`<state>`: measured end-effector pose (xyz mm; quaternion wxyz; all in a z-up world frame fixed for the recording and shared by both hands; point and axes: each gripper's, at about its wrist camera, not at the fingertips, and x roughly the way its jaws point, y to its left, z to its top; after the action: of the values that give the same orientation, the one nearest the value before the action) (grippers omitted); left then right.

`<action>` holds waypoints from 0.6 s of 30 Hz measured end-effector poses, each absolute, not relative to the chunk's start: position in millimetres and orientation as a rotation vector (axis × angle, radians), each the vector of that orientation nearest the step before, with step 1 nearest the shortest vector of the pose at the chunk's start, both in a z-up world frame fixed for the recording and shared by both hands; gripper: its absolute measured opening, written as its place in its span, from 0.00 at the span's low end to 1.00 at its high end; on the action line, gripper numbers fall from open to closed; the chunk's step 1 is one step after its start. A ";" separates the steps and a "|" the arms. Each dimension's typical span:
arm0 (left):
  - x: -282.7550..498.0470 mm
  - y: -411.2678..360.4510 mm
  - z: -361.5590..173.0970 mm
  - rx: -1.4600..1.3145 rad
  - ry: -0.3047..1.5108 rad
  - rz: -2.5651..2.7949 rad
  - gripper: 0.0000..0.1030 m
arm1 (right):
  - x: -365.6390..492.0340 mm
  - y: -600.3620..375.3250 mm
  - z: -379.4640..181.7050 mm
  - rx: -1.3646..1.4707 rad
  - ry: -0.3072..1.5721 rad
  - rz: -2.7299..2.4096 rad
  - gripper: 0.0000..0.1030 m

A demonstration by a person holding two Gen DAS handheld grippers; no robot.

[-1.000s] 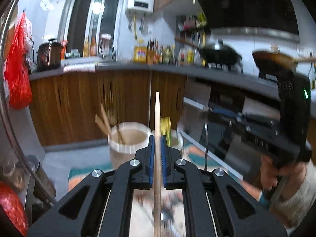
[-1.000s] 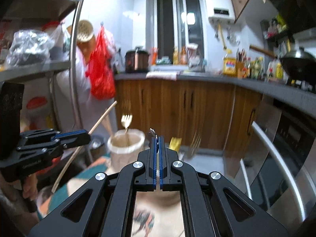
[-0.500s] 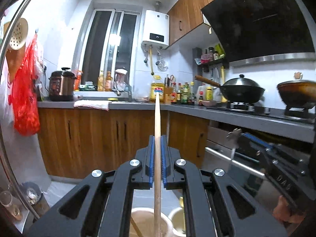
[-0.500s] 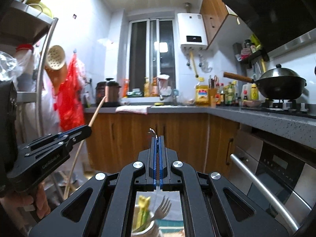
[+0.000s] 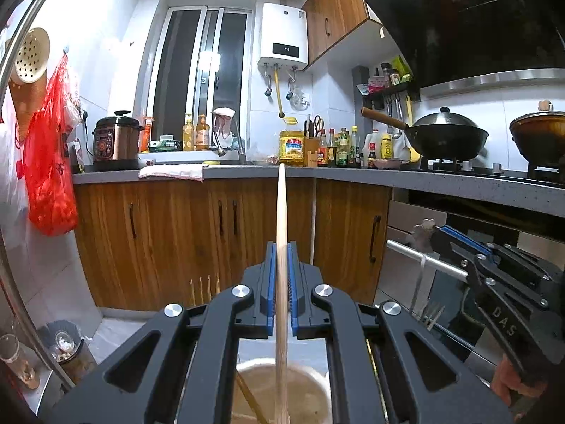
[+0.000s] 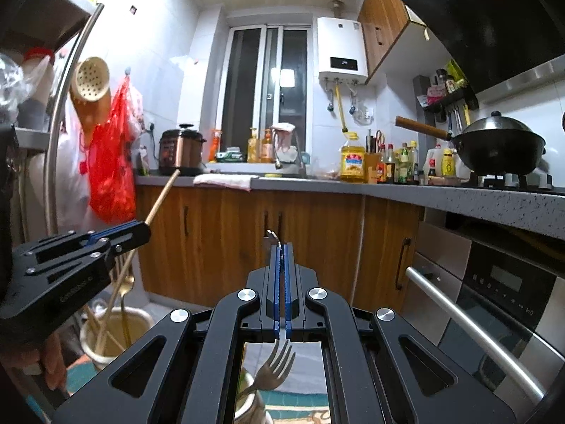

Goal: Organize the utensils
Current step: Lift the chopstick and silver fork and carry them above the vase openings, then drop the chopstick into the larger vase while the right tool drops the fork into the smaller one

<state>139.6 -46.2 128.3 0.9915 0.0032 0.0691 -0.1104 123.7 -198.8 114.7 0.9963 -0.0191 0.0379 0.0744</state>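
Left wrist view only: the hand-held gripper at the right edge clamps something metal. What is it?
Observer: A fork. The right hand-held gripper is shut on its handle, tines down.
Operator: What lies under the tines?
Observer: A small cup with something yellowish in it.
Operator: And where does my stick end?
Observer: The left hand-held gripper holds the stick slanted, with its lower end inside the beige pot among other sticks.

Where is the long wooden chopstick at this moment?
The long wooden chopstick is clamped in the left gripper, pointing up, its lower end in the beige utensil holder below.
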 end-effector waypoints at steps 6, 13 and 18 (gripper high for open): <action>121.1 -33.3 119.8 -0.008 0.197 -0.241 0.06 | 111.6 -194.8 106.9 -0.086 0.115 0.193 0.03; 97.4 -24.2 112.6 -0.020 0.280 -0.286 0.06 | 95.9 -190.6 98.7 -0.121 0.144 0.248 0.03; 99.9 -24.4 97.4 -0.023 0.385 -0.305 0.06 | 99.2 -188.7 91.2 -0.109 0.194 0.284 0.03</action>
<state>99.9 -24.4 97.4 0.9700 -0.0115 0.1904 -0.1508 99.2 -188.7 91.2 0.9838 -0.0544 0.0962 0.1412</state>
